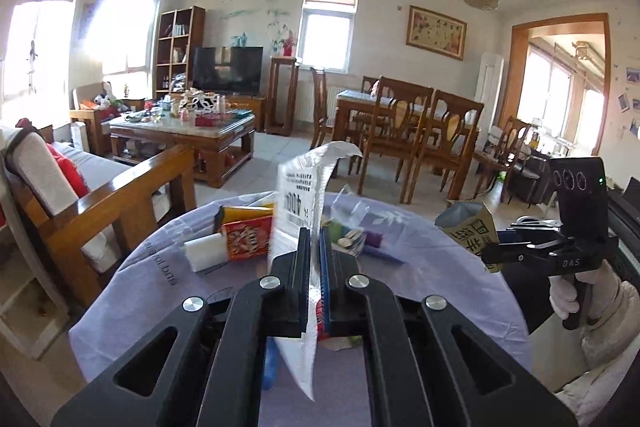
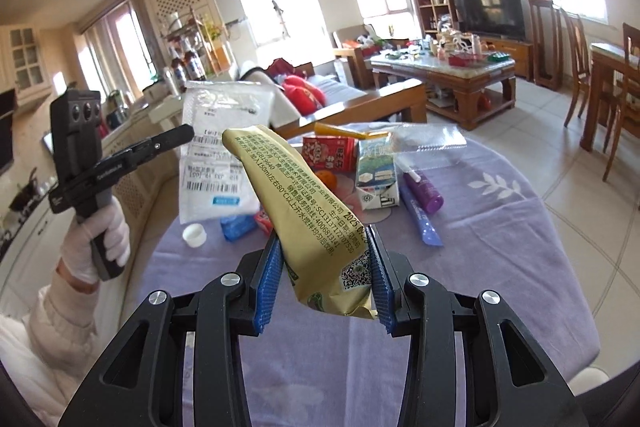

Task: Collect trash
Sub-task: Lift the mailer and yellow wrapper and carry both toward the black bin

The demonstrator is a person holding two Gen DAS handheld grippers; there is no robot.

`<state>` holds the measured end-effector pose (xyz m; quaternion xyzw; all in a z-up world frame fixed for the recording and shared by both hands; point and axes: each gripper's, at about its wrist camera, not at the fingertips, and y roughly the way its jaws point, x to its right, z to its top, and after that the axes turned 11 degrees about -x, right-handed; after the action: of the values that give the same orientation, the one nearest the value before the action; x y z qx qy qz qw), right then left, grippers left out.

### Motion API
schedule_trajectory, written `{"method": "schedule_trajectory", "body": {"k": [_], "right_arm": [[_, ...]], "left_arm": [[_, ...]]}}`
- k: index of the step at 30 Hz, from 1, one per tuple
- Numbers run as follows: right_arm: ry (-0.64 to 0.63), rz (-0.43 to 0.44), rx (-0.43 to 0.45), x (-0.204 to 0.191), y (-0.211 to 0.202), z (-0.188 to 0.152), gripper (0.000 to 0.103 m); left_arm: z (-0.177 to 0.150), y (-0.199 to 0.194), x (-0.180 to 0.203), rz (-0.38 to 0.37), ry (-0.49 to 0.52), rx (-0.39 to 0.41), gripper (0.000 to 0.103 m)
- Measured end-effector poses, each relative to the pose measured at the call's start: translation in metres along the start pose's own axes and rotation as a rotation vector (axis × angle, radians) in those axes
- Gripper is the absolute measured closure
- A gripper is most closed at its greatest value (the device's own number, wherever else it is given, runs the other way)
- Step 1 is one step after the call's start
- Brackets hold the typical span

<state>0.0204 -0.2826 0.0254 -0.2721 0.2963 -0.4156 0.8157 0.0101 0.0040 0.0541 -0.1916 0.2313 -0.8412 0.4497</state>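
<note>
Home living-dining room: sofa [image 1: 92, 179], television [image 1: 228, 69], dining table [image 1: 360, 99], coffee table [image 2: 444, 67].

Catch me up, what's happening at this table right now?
A person in white gloves is clearing trash off the round table with a handheld gripper in each hand. The left gripper has its jaws shut on a white plastic mailer bag, held up in the air. The right gripper grips a gold snack pouch, also lifted. Cartons, a purple tube and a bottle cap remain on the cloth.

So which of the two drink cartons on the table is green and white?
The upright carton nearer the purple bottle, with a torn top. The other carton, just behind and to its left, is red.
</note>
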Motion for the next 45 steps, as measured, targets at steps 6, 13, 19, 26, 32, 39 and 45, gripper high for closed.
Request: {"method": "schedule_trajectory", "body": {"k": [6,13,19,26,32,39,45], "right_arm": [[0.037,-0.02,0.072,0.011,-0.052,-0.011,0.063],[0.08,-0.051,0.091,0.034,-0.09,-0.039,0.063],[0.091,-0.04,0.072,0.042,-0.096,-0.06,0.063],[0.078,-0.008,0.046,0.037,-0.085,-0.069,0.063],[0.075,0.016,0.021,0.025,-0.071,-0.067,0.063],[0.083,0.011,0.023,0.022,-0.07,-0.065,0.063],[0.078,0.022,0.015,0.02,-0.063,-0.064,0.063]], "left_arm": [[0.014,-0.002,0.043,-0.039,0.074,0.018,0.098],[0.017,0.041,0.079,-0.073,0.125,-0.118,0.097],[-0.025,0.087,0.102,0.015,0.24,-0.361,0.085],[-0.056,0.086,0.054,0.056,0.086,-0.415,0.012],[-0.061,0.113,0.042,-0.02,0.038,-0.52,0.005],[-0.07,0.127,0.023,-0.201,-0.077,-0.533,0.014],[-0.067,0.126,0.011,-0.244,-0.121,-0.533,0.017]]}}
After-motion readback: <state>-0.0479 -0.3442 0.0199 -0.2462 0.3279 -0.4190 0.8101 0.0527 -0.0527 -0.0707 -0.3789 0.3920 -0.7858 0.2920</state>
